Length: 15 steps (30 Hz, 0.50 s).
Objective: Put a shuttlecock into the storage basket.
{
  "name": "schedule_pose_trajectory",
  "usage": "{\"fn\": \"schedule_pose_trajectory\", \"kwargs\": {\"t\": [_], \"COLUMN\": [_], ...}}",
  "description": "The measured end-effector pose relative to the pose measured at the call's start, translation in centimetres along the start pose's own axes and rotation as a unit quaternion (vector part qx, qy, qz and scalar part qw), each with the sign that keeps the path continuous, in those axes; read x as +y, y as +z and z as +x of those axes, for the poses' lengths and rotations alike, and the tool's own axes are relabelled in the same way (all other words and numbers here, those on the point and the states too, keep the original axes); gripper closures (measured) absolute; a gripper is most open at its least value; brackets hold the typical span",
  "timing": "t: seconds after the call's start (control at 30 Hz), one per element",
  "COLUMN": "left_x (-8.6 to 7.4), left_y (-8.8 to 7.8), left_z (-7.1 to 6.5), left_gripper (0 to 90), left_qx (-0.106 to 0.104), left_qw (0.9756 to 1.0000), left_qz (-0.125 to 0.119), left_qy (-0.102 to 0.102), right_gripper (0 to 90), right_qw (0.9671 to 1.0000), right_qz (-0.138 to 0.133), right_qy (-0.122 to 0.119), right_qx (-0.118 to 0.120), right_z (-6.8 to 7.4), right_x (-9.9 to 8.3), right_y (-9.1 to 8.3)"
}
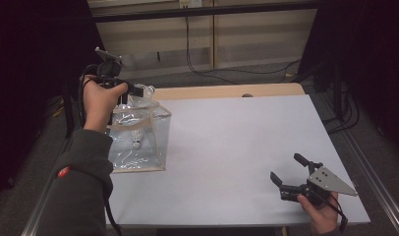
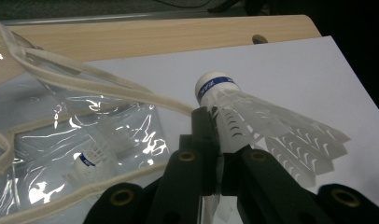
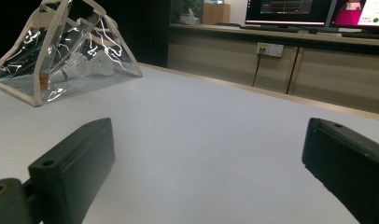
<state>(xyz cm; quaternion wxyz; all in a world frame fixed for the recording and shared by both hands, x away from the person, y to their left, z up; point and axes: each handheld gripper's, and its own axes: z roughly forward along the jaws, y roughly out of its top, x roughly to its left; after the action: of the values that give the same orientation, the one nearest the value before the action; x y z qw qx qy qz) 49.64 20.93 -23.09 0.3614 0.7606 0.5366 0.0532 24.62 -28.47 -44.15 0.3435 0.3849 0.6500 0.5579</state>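
Shuttlecock (image 2: 234,116) clamped by its feather skirt in the left gripper (image 2: 214,154), held above the clear bag's (image 1: 138,142) mouth at the tabletop's (image 1: 237,147) left edge; a second shuttlecock (image 2: 92,158) lies inside. Right gripper (image 1: 286,172), jaws wide apart and empty, rests near the front right corner; white surface between is unobstructed.

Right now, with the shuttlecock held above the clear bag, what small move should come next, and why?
Probably lower the left gripper toward the clear bag opening. Its jaws are shut on the shuttlecock, the bag's mouth lies just beside it, and another shuttlecock already sits inside.
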Motion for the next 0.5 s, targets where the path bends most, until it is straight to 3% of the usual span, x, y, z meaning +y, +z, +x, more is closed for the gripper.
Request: {"fn": "schedule_pose_trajectory", "kwargs": {"t": [0.5], "left_x": [0.27], "left_y": [0.25], "left_z": [1.05], "left_gripper": [89.2], "left_qx": [0.013], "left_qw": [0.9999], "left_qz": [-0.004], "left_qy": [-0.006], "right_gripper": [2.4], "right_qw": [1.0000], "right_qz": [0.000], "right_qy": [0.002], "right_qx": [-0.003], "right_z": [-0.14], "right_x": [-0.07], "right_y": [0.01]}}
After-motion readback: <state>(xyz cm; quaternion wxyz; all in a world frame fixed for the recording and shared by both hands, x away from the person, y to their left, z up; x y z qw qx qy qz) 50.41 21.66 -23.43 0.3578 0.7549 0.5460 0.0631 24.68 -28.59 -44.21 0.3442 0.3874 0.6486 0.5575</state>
